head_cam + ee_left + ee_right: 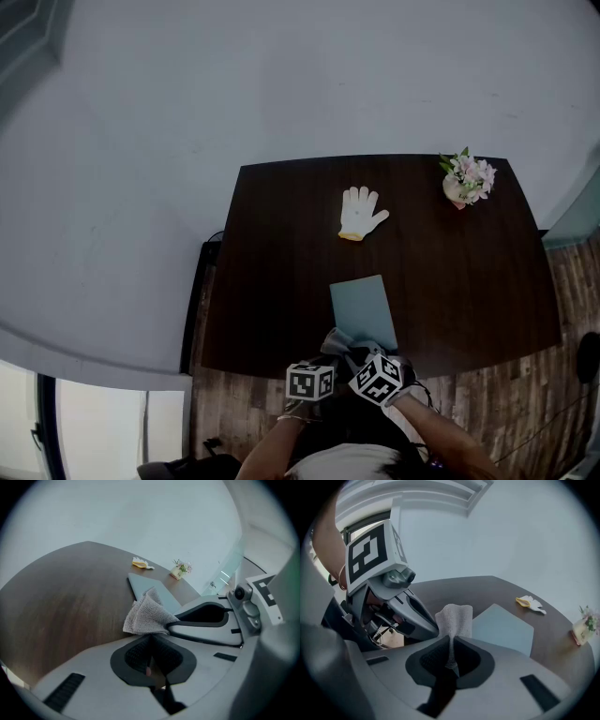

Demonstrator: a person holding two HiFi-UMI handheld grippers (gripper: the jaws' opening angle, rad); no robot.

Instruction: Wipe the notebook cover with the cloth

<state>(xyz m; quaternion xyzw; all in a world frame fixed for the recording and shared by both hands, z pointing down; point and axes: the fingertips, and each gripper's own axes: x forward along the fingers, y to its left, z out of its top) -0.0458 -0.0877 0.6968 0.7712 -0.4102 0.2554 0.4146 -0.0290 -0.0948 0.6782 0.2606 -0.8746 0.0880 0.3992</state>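
Right claw (pixel 451 644) clamped on cloth (pixel 453 619). Left claw (pixel 151 638) together at the cloth's edge; pinch unclear. Notebook (pixel 505 630) flat on tabletop (pixel 450 272), near edge, just ahead. Risk: unpinned notebook slides under wiping; cloth bunches.

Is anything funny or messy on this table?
A single white glove lies loose on the table, beyond the notebook, with no partner in sight. The flowers stand upright, and nothing is spilled.
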